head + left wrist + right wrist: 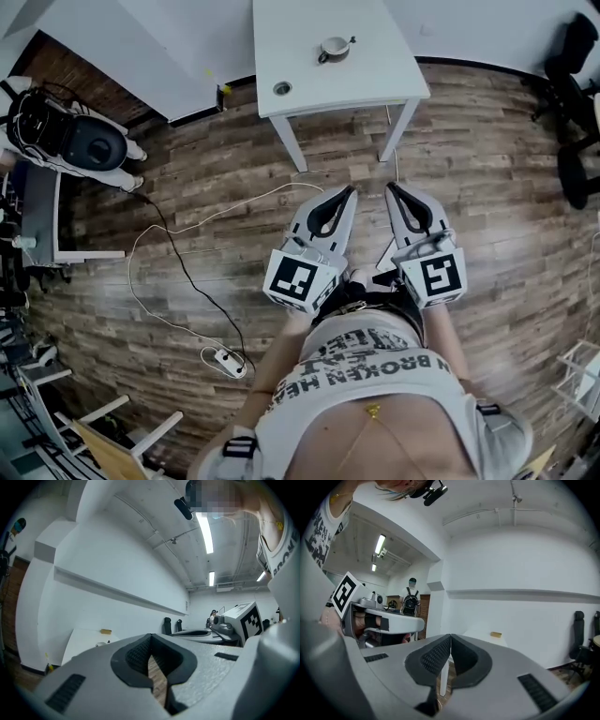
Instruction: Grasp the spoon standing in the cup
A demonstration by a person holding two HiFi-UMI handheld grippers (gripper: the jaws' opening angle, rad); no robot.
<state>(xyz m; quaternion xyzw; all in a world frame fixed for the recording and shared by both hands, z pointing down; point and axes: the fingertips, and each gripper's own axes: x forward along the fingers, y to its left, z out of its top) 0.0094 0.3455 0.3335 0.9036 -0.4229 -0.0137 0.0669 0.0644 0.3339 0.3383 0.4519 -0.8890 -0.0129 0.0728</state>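
A white cup (333,48) stands on the white table (375,75) far ahead, and a spoon (348,41) sticks out of it toward the right. Both grippers are held close to the body over the wooden floor, well short of the table. The left gripper (352,188) is shut with nothing between its fingers, and so is the right gripper (390,186). In the left gripper view the shut jaws of the left gripper (151,640) point level at the wall, and the cup (100,644) is a small shape on the table. In the right gripper view the right gripper (450,638) hides the cup.
A round grommet (282,88) sits at the table's near left corner. A small yellow block (106,631) lies on the far side of the table. A white cable and power strip (225,361) cross the floor at left. Black chairs (574,66) stand at right; a person with a backpack (410,603) stands behind.
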